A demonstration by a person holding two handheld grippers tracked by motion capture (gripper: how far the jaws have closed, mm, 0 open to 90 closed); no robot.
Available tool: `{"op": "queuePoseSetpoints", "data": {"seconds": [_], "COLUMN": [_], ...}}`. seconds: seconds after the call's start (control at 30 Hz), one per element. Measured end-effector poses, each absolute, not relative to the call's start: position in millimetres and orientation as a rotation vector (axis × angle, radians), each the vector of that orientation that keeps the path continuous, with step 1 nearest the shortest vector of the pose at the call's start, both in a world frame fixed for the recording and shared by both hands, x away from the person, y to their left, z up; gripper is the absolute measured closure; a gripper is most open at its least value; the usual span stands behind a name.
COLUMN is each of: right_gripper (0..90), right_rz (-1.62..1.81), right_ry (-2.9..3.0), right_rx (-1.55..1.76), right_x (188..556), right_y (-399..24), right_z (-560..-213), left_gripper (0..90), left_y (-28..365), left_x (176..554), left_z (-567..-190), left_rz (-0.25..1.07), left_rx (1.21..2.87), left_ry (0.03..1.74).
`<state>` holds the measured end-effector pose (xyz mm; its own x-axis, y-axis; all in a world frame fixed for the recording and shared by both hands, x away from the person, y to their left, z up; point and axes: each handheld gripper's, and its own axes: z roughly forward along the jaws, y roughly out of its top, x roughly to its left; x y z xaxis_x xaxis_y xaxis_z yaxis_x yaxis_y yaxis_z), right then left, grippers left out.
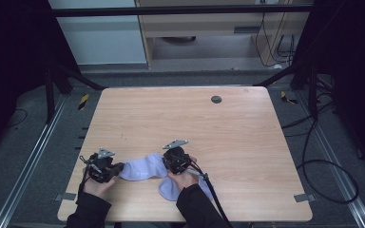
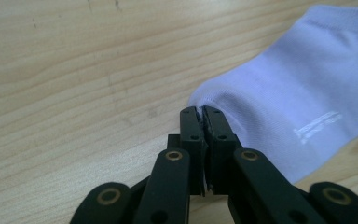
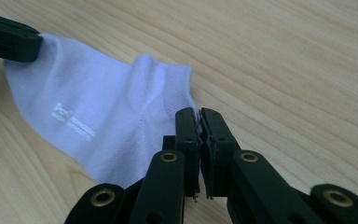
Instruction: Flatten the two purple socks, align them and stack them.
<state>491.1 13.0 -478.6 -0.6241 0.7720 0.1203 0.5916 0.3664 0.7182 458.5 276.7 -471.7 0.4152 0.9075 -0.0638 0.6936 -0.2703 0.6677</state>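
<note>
Light wood table [image 1: 228, 142] in a dim rig room, dark frame bars and cables on the grey floor around it, small dark disc [image 1: 216, 99] near the far edge. Two pale lavender socks near the person's edge: one sock [image 1: 145, 168] stretched between the two tools, a second sock [image 1: 170, 189] lying partly under the right hand. Left gripper [image 2: 200, 114] is clenched on the toe end of the stretched sock [image 2: 284, 102], fabric pinched right at the jaw tips, rest of the sock running off to the right of the jaws. Right gripper [image 3: 199, 116] is clamped on the cuff edge of the same sock [image 3: 98, 121], a thin fold of fabric between the tips, sock body spreading left of the jaws toward the other tool's black jaw at the top left corner. Judged step: both ends grasped, ready to lift or straighten the sock. To do it well, keep both pinches firm, pull apart evenly so neither thin bite slips, lift level so it clears the second sock without dragging it. Pose: both hands low at the table, left hand [image 1: 97, 183] with tool pointing right, right hand [image 1: 183, 178] with tool pointing left-forward, forearms in dark sleeves coming from the near edge, jaws nearly flat to the wood.
</note>
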Motion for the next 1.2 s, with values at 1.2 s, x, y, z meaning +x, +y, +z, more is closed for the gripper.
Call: {"op": "queuePoseSetpoints", "data": {"seconds": [1.2], "right_gripper": [86.9], "right_rz": [1.176], "right_ry": [2.338], "right_rx": [1.214], "right_x": [434.6], "right_y": [-99.1], "right_z": [-421.7], "left_gripper": [87.1], "left_y": [187.7], "left_x": [428.2], "left_z": [-427.9], "left_rz": [0.358], "left_rx": [2.077], "left_ry": [1.078]}}
